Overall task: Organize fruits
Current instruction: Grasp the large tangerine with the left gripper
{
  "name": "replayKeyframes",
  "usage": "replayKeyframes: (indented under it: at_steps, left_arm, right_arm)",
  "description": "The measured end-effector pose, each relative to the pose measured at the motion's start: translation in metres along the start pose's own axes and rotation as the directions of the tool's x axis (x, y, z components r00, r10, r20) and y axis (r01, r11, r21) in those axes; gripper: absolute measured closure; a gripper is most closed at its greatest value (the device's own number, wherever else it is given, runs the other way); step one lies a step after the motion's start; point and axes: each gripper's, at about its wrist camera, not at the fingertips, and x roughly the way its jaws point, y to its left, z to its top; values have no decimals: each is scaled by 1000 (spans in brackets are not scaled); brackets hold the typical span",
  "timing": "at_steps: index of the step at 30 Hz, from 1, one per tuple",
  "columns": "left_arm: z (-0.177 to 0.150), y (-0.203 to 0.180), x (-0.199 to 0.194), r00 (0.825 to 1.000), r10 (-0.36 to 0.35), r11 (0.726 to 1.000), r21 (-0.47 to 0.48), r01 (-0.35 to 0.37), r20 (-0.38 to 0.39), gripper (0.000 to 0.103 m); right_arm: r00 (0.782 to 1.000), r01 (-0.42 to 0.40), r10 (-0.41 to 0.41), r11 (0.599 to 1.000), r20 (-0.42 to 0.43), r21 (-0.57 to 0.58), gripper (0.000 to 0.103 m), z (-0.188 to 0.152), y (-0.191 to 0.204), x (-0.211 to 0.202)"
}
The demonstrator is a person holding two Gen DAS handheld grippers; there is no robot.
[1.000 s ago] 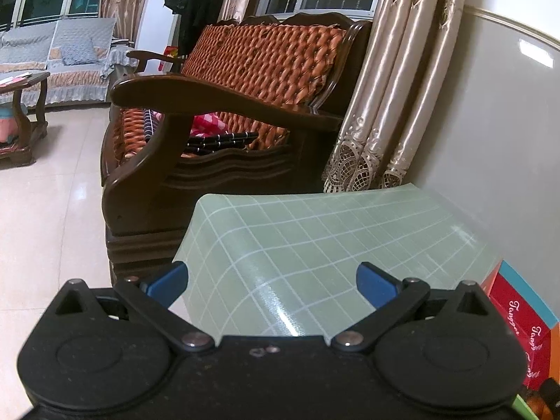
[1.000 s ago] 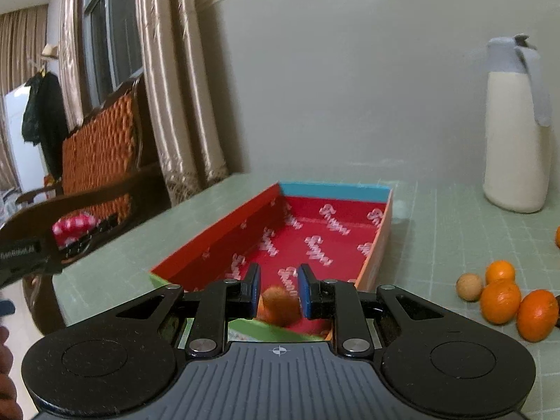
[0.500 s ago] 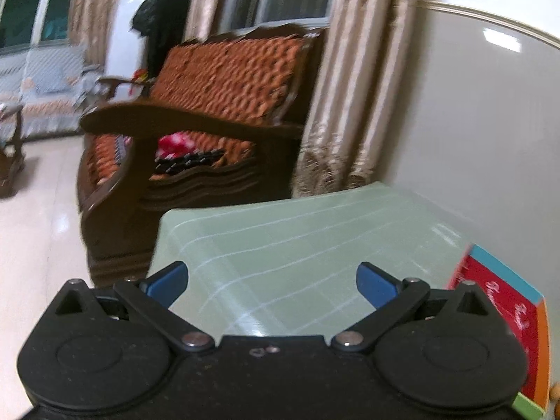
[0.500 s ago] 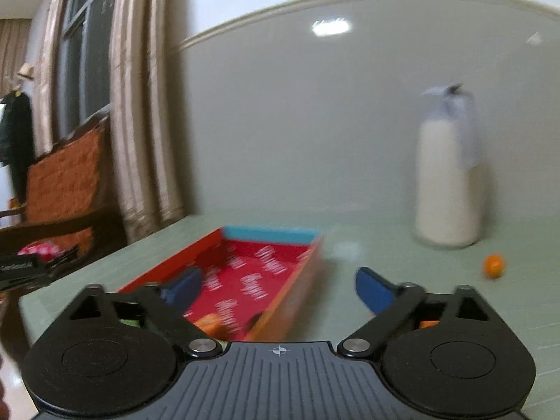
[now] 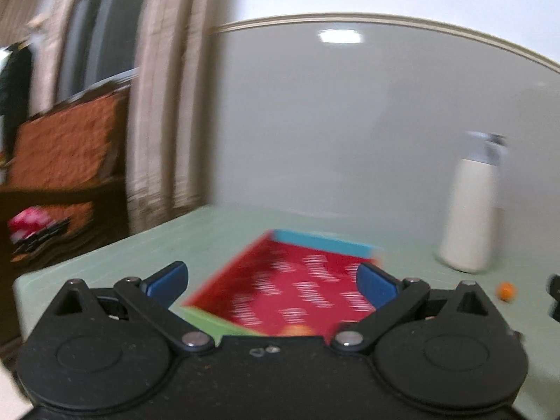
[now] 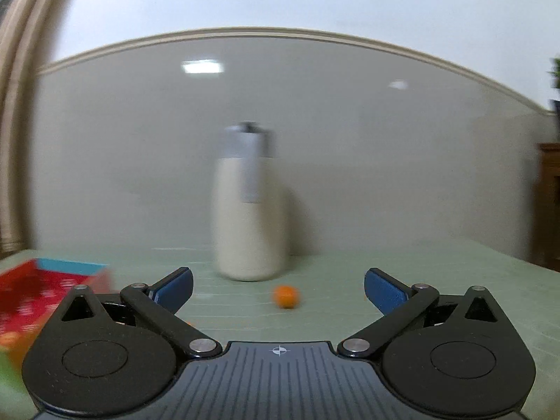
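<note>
A red box with a blue far wall (image 5: 308,280) lies on the green table, seen past my open, empty left gripper (image 5: 273,280). An orange fruit (image 5: 295,330) lies inside it near the front. The box also shows at the left of the right wrist view (image 6: 42,290), with the fruit (image 6: 8,339) in it. My right gripper (image 6: 278,285) is open and empty, facing a small orange fruit (image 6: 287,296) on the table. That fruit also shows in the left wrist view (image 5: 507,291). Both views are blurred.
A tall cream thermos with a grey lid (image 6: 246,206) stands on the table near the grey wall; it also shows in the left wrist view (image 5: 472,206). A wooden sofa (image 5: 59,161) and curtains (image 5: 164,122) are off the table's left.
My right gripper opened, left the fruit in the red box and swung right toward the thermos. My left gripper swung right from the sofa to face the box.
</note>
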Motion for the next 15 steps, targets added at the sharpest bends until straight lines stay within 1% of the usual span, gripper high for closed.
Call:
replayKeyframes:
  at_steps: [3,6,10,11,12,14,15]
  left_arm:
    - [-6,-31,-1,995,-103,993,62,103,1,6]
    - [-15,-64,3,978,-203,972,109,207,-46,8]
    - [-26,-101,11,955,-278,941,170,292,-101,14]
    - [-28,-111,14,949,-291,932,188,309,-118,20]
    - [-30,-119,17,943,-303,923,202,327,-138,21]
    - [-36,-139,23,924,-337,899,231,373,-180,30]
    - [-39,-146,26,916,-350,887,244,391,-197,32]
  right_arm:
    - [994,111,-110,994,23,-16,0,-6,-14,1]
    - [982,185,-184,982,36,-33,0,-10,-27,1]
    - [977,214,-214,977,18,1,0,-11,-52,4]
    - [976,218,-218,976,13,15,0,-9,-56,7]
    - [975,223,-224,974,9,27,0,-9,-62,8]
    - [970,242,-242,969,-2,44,0,-10,-74,6]
    - [969,248,-248,967,-7,56,0,-10,-80,5]
